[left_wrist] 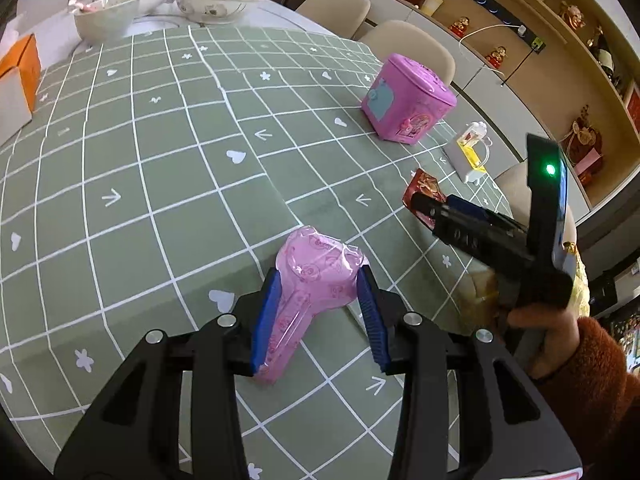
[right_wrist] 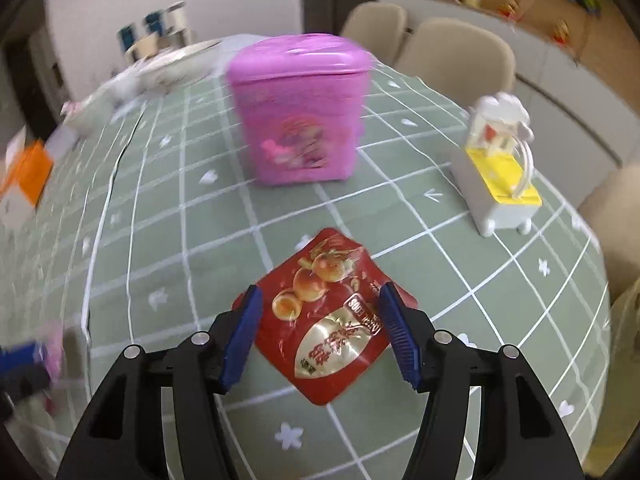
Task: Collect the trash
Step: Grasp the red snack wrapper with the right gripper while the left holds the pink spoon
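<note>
Two grippers work over the green checked worktop (left_wrist: 160, 168). The left gripper (left_wrist: 320, 316) has its blue fingers partly closed on a crinkled pink plastic wrapper (left_wrist: 316, 280) near the worktop's near edge. The right gripper (right_wrist: 320, 336) has its fingers spread wide, not touching the red foil snack packet (right_wrist: 324, 320) lying flat between them, near the right edge before a pink plastic box (right_wrist: 300, 112).

The left claw (left_wrist: 318, 280) holds a pink wrapper (left_wrist: 310, 280) between its blue pads (left_wrist: 266, 320). The wrapper lies on the green checked surface (left_wrist: 160, 168). To the right, a hand (left_wrist: 548, 336) in an orange sleeve holds the right claw (left_wrist: 430, 208) over a red packet (left_wrist: 424, 186). Farther back stand a pink box (left_wrist: 406, 100), a small white and yellow toy (left_wrist: 470, 152) and white bowls (left_wrist: 108, 16).
</note>
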The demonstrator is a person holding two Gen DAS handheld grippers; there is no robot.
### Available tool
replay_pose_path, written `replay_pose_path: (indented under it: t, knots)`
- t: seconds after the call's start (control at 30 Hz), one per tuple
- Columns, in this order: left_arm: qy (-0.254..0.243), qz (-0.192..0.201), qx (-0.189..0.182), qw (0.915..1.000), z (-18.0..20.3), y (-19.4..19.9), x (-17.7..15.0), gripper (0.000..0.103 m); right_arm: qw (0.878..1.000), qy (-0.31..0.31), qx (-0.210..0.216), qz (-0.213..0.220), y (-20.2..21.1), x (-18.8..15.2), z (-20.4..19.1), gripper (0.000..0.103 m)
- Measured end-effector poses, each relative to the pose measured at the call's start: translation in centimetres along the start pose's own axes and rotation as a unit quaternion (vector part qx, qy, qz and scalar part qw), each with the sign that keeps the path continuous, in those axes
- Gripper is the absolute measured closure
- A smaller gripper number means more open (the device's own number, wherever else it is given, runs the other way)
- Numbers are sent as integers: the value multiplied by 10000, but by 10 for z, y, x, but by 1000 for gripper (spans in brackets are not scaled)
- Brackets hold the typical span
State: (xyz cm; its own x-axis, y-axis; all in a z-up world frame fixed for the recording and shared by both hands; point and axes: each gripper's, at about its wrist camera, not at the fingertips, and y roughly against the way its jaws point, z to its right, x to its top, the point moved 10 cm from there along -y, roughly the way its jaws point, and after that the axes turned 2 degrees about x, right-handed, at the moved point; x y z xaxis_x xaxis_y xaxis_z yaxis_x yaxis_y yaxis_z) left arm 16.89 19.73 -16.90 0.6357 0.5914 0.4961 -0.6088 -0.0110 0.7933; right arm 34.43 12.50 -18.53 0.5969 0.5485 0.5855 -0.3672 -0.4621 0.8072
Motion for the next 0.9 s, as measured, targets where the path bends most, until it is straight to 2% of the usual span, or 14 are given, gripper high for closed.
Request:
replay_pose_path:
  t: [0.07,0.1,0.17,0.2,0.3,0.43,0.57,0.8,0.9]
  knots:
    - [-2,-10,-2,10000,1,1,-1,66,10000,64,12,-15,0,-3,-3,46]
    - [-19,-3,4,10000,2,3,-1,66,10000,83,39,-31,1,-3,-4,50]
    - [-47,0,-32,10000,5,6,-2,66,9998,95,130,-82,5,-5,-6,65]
    - [-66,7,-45,10000,8,8,-1,66,9997,133,136,-118,7,-6,-6,76]
    - [-176,56,-80,9998,18,17,2,66,9998,100,183,-66,20,-9,-3,87]
    - [-272,138,-128,9995,30,27,9,66,9993,-144,291,178,52,-5,2,89]
    - [-426,204,-222,9986,52,33,18,66,9985,-181,224,457,94,2,10,89]
    - [-888,415,-477,9940,115,39,38,66,9957,-228,-61,897,170,-4,48,89]
    - [-1089,457,-601,9912,144,38,43,66,9931,-413,-203,1081,201,-10,78,89]
